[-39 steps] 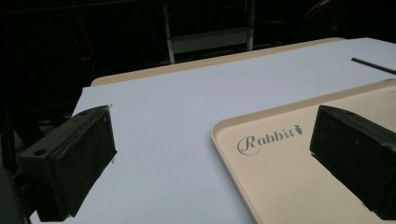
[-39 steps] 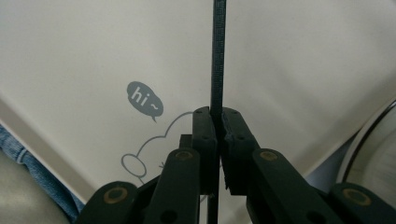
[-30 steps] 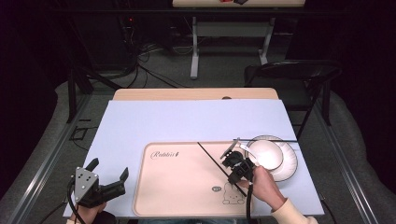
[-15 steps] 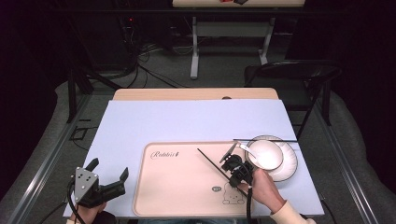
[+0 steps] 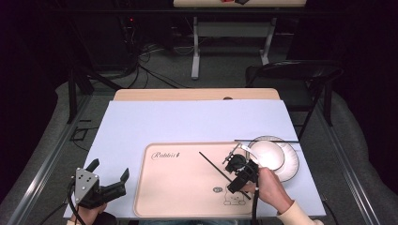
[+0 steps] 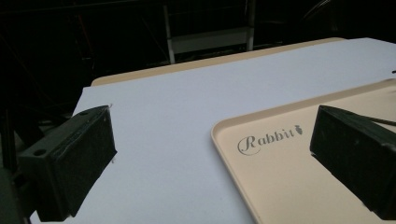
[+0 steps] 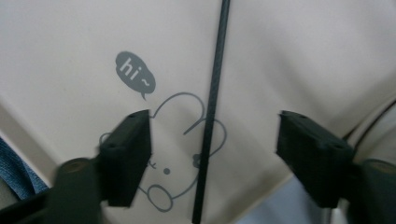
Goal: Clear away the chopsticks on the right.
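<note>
The right gripper [image 5: 237, 177] hangs over the tray's [image 5: 178, 206] near right corner, jaws spread wide. In the right gripper view a black chopstick [image 7: 211, 112] lies flat on the tray between the two jaws, crossing the printed rabbit [image 7: 180, 154] and passing beside the "hi~" bubble [image 7: 134, 70]; neither jaw touches it. In the high view the chopstick [image 5: 220, 171] runs diagonally from the tray's middle toward the near right, under the gripper. The right hand [image 5: 270, 190] sits near the table's front edge.

The left gripper [image 5: 105, 180] is at the near left corner of the table, beside the tray's left rim, jaws wide apart and empty. In its own view the jaws frame bare mat [image 6: 163, 121] and the tray's far left corner [image 6: 224, 128] with the "Rabbit" print.

Just right of the tray a white plate [image 5: 274, 157] sits with a second chopstick [image 5: 267, 140] across its far rim. Beyond, the blue mat [image 5: 197, 122] lies bare to the far edge. A chair [image 5: 291, 75] stands past the far right corner.
</note>
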